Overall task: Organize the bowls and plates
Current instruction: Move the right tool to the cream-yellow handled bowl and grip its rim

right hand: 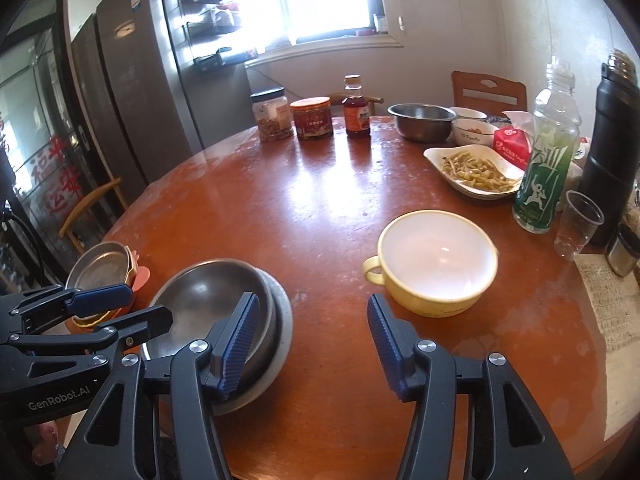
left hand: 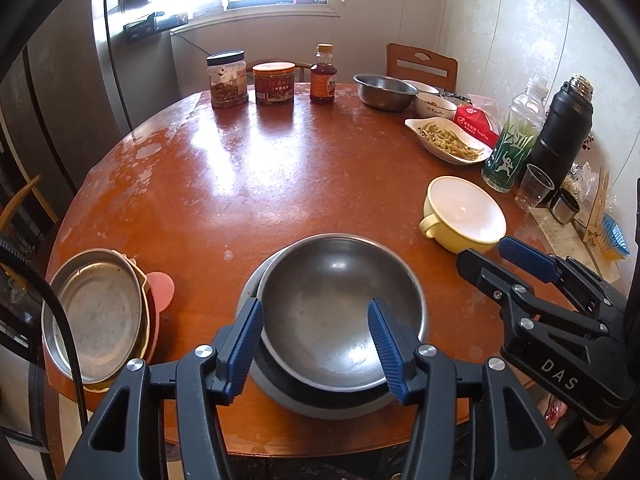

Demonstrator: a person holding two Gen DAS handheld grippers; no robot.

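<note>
A steel bowl (left hand: 340,300) sits nested in a larger grey bowl (left hand: 256,384) at the near edge of the round brown table (left hand: 240,184). My left gripper (left hand: 316,312) is open just above this stack, holding nothing. A yellow handled bowl (left hand: 464,212) stands to the right. My right gripper (right hand: 312,308) is open and empty, between the steel stack (right hand: 216,296) and the yellow bowl (right hand: 436,260). A steel plate on pink and yellow dishes (left hand: 96,312) sits at the left edge, also showing in the right wrist view (right hand: 100,268).
At the back stand two jars (left hand: 228,80), a sauce bottle (left hand: 323,76) and a steel bowl (left hand: 384,90). At the right are small white bowls (left hand: 434,106), a dish of food (left hand: 448,140), a green bottle (left hand: 514,140), a black flask (left hand: 560,136) and a plastic cup (left hand: 534,188).
</note>
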